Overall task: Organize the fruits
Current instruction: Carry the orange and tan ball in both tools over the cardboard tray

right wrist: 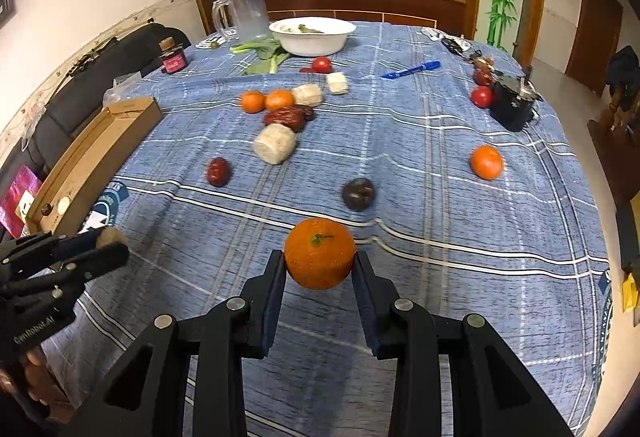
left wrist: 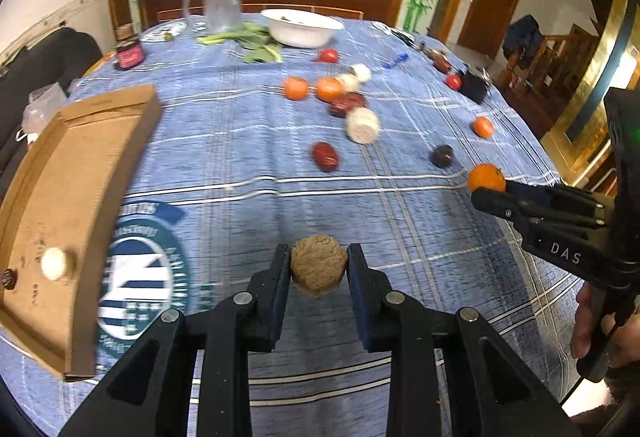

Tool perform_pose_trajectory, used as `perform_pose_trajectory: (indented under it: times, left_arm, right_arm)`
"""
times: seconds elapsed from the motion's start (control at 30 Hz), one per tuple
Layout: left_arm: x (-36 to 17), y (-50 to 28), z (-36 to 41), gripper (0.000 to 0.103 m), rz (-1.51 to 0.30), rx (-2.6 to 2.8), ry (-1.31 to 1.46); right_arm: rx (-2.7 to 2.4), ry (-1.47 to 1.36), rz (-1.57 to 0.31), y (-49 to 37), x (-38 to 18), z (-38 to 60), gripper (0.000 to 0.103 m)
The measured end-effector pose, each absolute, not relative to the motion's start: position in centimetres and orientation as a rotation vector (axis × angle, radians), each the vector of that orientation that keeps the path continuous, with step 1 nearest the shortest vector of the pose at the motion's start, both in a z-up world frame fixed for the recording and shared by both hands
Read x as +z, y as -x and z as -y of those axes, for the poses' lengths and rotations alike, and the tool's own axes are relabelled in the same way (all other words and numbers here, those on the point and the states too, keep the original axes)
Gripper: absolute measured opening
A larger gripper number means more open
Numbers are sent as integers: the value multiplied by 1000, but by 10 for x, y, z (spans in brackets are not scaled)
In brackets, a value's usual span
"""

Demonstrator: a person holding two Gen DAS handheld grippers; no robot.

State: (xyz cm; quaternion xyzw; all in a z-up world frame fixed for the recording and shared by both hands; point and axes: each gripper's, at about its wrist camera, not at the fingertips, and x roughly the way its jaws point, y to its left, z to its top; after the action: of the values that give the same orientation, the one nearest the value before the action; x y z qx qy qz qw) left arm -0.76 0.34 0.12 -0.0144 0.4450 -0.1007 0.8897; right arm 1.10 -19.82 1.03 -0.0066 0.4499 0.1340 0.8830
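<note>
My left gripper (left wrist: pixel 319 266) is shut on a round brown cake-like piece (left wrist: pixel 319 262), held above the blue cloth; it also shows in the right wrist view (right wrist: pixel 112 243). My right gripper (right wrist: pixel 320 263) is shut on an orange (right wrist: pixel 320 253), also seen in the left wrist view (left wrist: pixel 487 178). A cardboard tray (left wrist: pixel 92 173) at the left holds a white piece (left wrist: pixel 56 263) and a small dark fruit (left wrist: pixel 8 278). Loose on the cloth lie oranges (right wrist: pixel 253 101), red dates (right wrist: pixel 218 170), a dark plum (right wrist: pixel 358 194), pale cylinders (right wrist: pixel 275 143) and small tomatoes (right wrist: pixel 481 96).
A white bowl (right wrist: pixel 313 37), green leaves (right wrist: pixel 262 53), a clear jug (right wrist: pixel 244 13) and a small jar (right wrist: pixel 173 59) stand at the far end. A blue pen (right wrist: pixel 412 70) and a black box (right wrist: pixel 513 105) lie at the right. A dark sofa (right wrist: pixel 104 65) runs along the left.
</note>
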Motion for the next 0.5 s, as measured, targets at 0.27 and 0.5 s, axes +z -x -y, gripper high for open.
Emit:
perform_pose_trajectory:
  times: [0.27, 0.5]
  left_arm:
    - [14, 13, -59, 27, -898, -137, 76]
    - [22, 17, -119, 27, -869, -60, 121]
  right_arm:
    - [340, 33, -932, -18, 19, 141, 37]
    - [413, 65, -932, -28, 26, 82, 37]
